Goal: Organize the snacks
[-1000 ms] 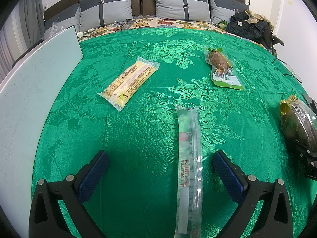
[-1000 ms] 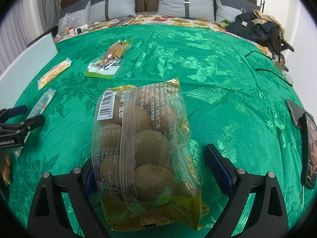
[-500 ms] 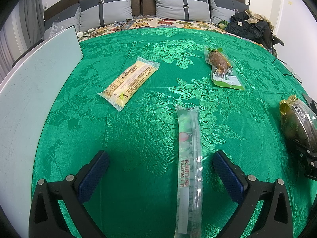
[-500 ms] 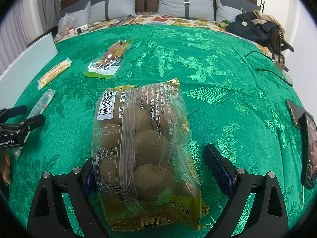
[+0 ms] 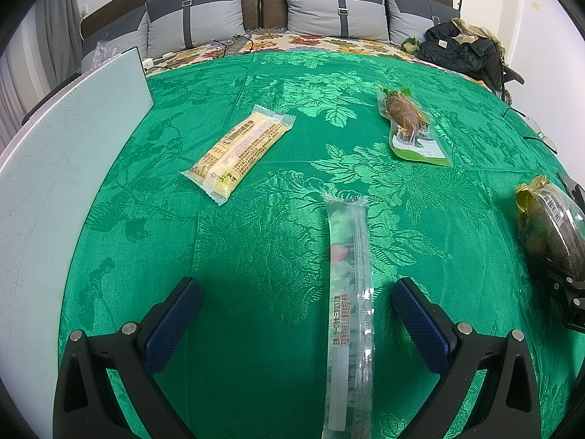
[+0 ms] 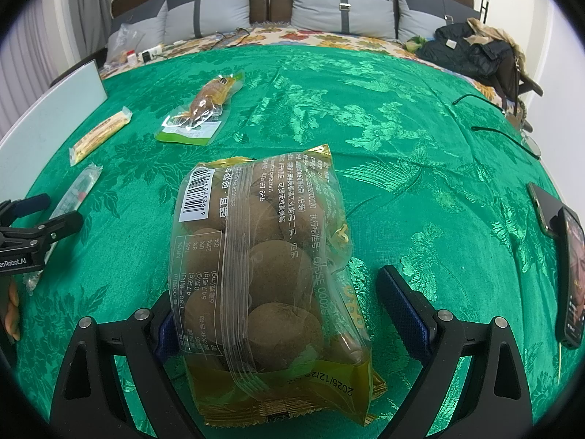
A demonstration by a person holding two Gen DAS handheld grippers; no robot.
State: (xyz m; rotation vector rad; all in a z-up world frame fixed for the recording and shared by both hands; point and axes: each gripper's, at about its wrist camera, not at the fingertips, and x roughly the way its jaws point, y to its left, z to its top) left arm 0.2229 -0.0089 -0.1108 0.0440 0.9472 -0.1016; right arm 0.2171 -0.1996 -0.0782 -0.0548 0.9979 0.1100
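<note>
On the green bedspread [image 5: 256, 241] a long clear stick packet [image 5: 349, 303] lies between the open fingers of my left gripper [image 5: 296, 314], nearer the right finger and untouched. A yellow bar packet [image 5: 239, 153] and a green-edged packet with a brown snack [image 5: 409, 124] lie farther off. My right gripper [image 6: 292, 314] is open around a clear and gold bag of brown round snacks [image 6: 263, 267]; its left pad is at the bag's edge, its right pad apart. The bag also shows in the left wrist view [image 5: 548, 223].
A pale board [image 5: 55, 168] lies along the left edge of the bed. Two phones [image 6: 563, 256] lie at the right. Grey pillows [image 5: 336, 7], a dark jacket [image 5: 460, 47], glasses [image 6: 530, 142] and a cable [image 6: 471, 98] are at the far side.
</note>
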